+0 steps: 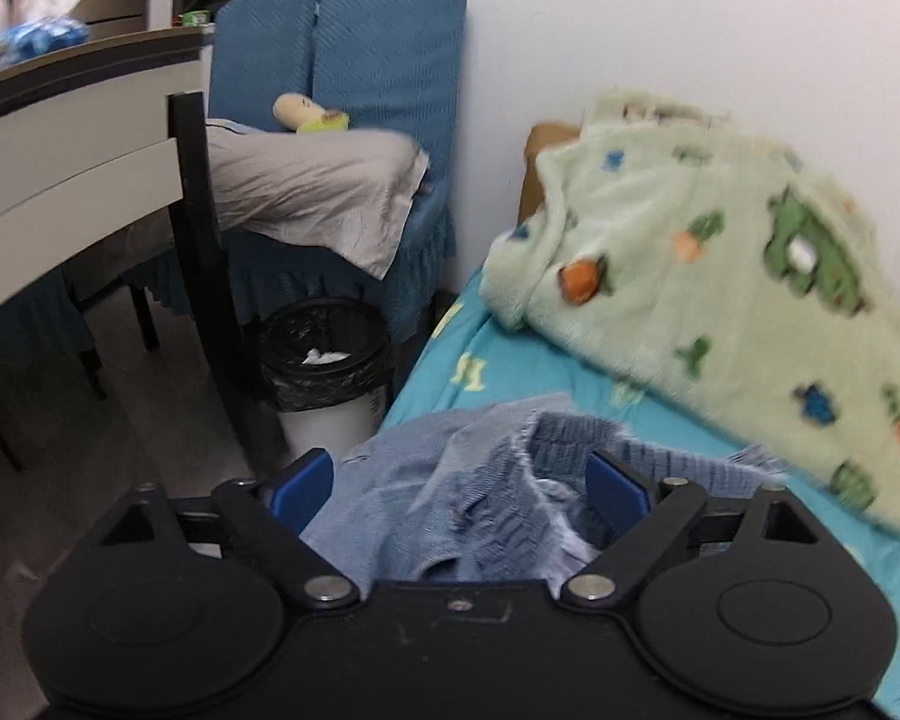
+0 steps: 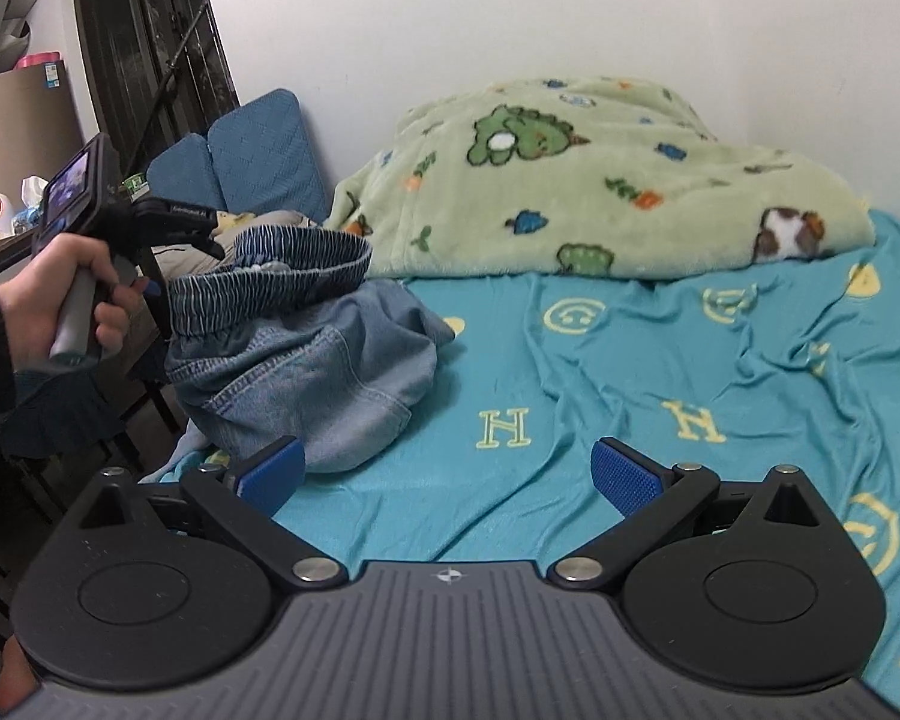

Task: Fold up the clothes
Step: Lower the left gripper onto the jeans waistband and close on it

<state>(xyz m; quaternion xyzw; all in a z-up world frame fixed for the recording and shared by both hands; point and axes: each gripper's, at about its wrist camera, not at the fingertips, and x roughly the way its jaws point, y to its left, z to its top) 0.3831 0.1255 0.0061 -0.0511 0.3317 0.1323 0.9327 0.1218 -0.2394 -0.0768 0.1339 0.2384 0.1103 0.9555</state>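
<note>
My left claw (image 1: 459, 489) sits at the bed's (image 2: 570, 360) left edge, the jeans (image 2: 306, 372) bunched between its fingers; my right claw (image 2: 448, 474) hangs over the bare sheet to their right; the blanket (image 2: 570, 192) lies heaped behind them against the wall; left of the bed stands a bin (image 1: 324, 360) on the floor, a chair (image 1: 342, 120) behind it, a table (image 1: 78, 138) further left.
</note>
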